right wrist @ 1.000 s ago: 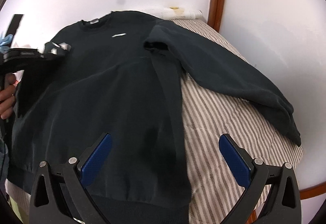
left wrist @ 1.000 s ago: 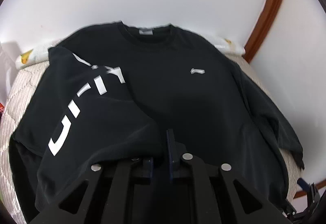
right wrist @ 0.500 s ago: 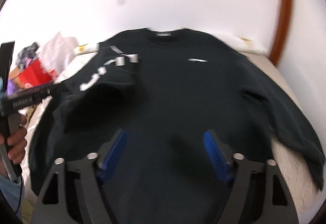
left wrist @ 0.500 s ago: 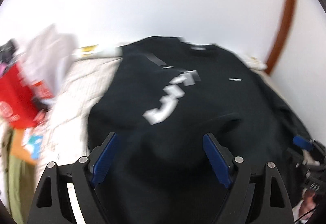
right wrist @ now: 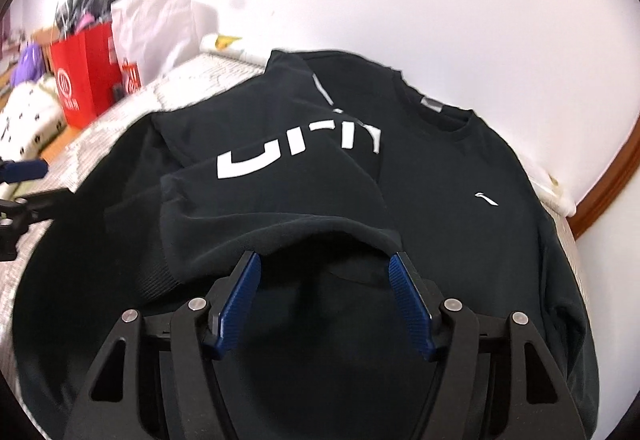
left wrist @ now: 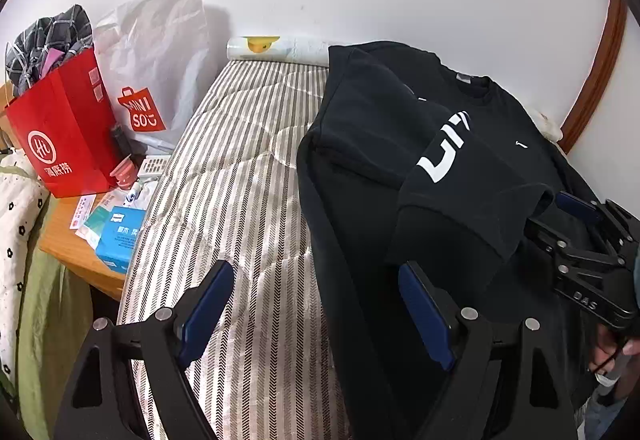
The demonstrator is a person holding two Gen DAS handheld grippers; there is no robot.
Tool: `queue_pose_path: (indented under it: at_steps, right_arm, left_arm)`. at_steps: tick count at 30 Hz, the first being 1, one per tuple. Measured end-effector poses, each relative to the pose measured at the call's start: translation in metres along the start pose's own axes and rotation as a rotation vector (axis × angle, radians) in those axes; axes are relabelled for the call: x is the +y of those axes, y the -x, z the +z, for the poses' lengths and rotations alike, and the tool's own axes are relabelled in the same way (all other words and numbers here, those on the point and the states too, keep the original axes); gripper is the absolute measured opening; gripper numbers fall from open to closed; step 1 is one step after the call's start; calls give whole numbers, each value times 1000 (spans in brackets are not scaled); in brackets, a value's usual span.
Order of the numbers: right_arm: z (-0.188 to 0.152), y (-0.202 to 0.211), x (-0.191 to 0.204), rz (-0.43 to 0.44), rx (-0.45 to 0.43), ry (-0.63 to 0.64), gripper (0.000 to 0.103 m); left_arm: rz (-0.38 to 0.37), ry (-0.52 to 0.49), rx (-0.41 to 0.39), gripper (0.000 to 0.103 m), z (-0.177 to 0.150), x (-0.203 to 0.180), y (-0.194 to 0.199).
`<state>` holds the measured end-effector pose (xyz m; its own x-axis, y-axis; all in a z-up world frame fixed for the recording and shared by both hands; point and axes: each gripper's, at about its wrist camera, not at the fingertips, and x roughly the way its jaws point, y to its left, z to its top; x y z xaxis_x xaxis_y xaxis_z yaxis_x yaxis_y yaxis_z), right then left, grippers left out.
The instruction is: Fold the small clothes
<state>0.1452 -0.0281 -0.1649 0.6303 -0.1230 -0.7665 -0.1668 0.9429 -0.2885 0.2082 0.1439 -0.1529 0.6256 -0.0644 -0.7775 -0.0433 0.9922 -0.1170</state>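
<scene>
sweatshirt (right wrist: 440, 240): matt black knit cloth, ribbed cuff | mattress (left wrist: 248, 168): quilted striped woven cloth | left claw (left wrist: 316, 316): matt black plastic, ridged blue pads (left wrist: 424, 316), shiny metal pins | red bag (left wrist: 60, 132): smooth paper | nightstand (left wrist: 76, 252): wood

The left gripper (left wrist: 316, 316) hung wide open over the striped mattress (left wrist: 240, 176). A black sweatshirt (left wrist: 420, 168) lay at right, sleeve folded across; a red bag (left wrist: 64, 136) stood upper left.

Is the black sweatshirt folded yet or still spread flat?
Partly folded: black sweatshirt has one sleeve laid across its chest, body otherwise spread on the bed.
</scene>
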Motion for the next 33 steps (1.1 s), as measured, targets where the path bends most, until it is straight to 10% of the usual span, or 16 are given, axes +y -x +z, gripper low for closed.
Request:
queue_pose_path:
  at_steps: [7, 8, 10, 13, 28, 33]
  right_arm:
    - [17, -30, 9, 8, 8, 30, 61]
    - [21, -34, 11, 19, 7, 40, 55]
    - [24, -41, 15, 73, 17, 66, 10]
    - [25, -46, 15, 121, 16, 69, 0]
    - [9, 1, -55, 45, -90, -63, 7]
    - [2, 1, -43, 120, -80, -23, 60]
  left_arm:
    - [-11, 28, 32, 83, -1, 1, -14]
    - [-12, 31, 39, 83, -2, 1, -17]
    - [-7, 33, 55, 83, -4, 0, -22]
    - [-2, 31, 74, 83, -8, -2, -27]
    - [1, 49, 115, 83, -19, -7, -25]
    - [5, 37, 116, 83, -22, -12, -22]
